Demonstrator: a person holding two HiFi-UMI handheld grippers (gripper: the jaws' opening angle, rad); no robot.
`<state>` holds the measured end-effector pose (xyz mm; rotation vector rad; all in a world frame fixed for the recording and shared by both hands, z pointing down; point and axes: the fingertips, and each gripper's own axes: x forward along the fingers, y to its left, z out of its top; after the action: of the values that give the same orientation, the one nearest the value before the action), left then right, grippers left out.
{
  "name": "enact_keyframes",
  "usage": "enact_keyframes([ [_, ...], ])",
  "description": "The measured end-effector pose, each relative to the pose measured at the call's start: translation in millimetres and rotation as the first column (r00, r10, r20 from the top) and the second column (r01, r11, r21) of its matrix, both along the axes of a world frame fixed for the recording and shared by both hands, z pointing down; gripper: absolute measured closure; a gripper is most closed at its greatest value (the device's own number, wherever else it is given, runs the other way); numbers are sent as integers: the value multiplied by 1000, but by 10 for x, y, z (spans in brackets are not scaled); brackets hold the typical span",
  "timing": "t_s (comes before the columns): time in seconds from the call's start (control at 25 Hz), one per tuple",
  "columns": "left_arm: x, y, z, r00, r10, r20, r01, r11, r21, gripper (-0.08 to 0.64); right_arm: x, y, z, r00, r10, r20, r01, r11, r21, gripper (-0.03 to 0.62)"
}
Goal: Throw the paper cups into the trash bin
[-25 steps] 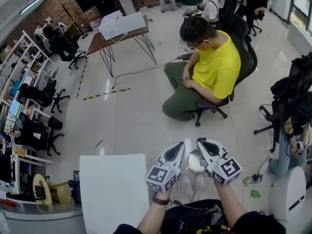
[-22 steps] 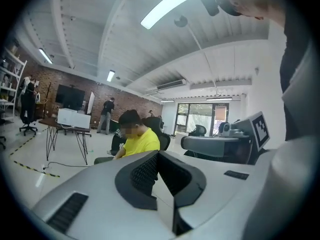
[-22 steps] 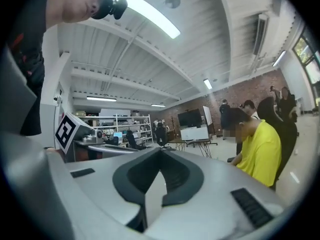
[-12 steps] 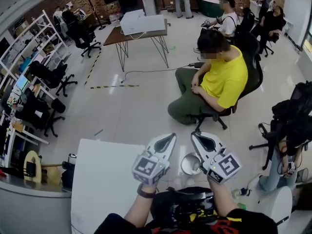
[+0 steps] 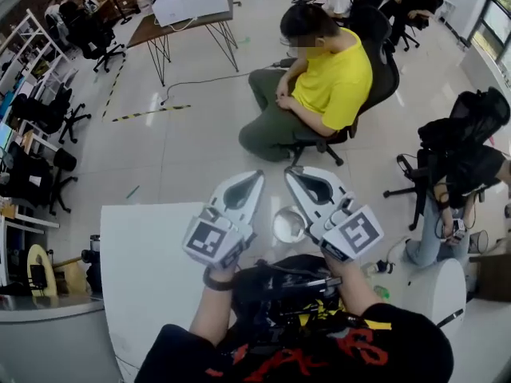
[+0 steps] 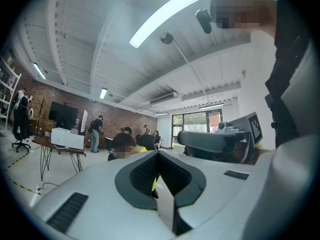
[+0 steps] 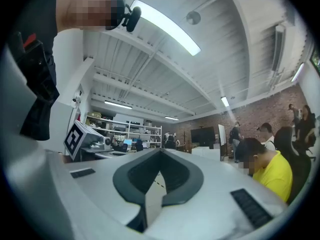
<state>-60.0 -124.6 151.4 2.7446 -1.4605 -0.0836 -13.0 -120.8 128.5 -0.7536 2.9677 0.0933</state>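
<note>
Head view: L tongs [image 5: 257, 175] and R tongs [image 5: 291, 172] sit side by side at frame centre, tips pointing to the top of the frame, cubes toward the bottom.

L tongs: shut, pads meet, nothing between them (L gripper view, tip [image 6: 159, 153], shows only room and ceiling beyond). R tongs: also shut and empty (R gripper view, tip [image 7: 161, 151]).

Task thing: no paper cups seen in any view. The bare part of the white table [image 5: 152, 278], lower left of frame, shows none.

A round open-topped container [image 5: 276, 223] is at frame centre in the gap between the two tongs bodies, below them on the floor, just right of the table edge. Judged to be the trash bin, but it's small in frame, so not certain.

Key relation: the bin mouth faces up and sits between both tongs. It looks a bit nearer the R tongs body. Round, so no long axis. With nothing held, I judge no drop can be made now. A cup has to be found and gripped first.

Writing: only black-and-white square markers on both cubes. Red print on the wearer's dark shirt, bottom centre, not legible. No brands readable.
</note>
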Motion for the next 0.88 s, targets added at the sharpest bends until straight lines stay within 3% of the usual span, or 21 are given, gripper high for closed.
enact_keyframes([
  [0.28,283,-17,101,999,42,-10,-42,997,-61,560,144,5,21,999,2,38,0,998,-66,591],
  [0.88,538,42,168,989,137,-58,-140,989,-38,560,271,92,237,997,-21,70,32,986,-163,591],
])
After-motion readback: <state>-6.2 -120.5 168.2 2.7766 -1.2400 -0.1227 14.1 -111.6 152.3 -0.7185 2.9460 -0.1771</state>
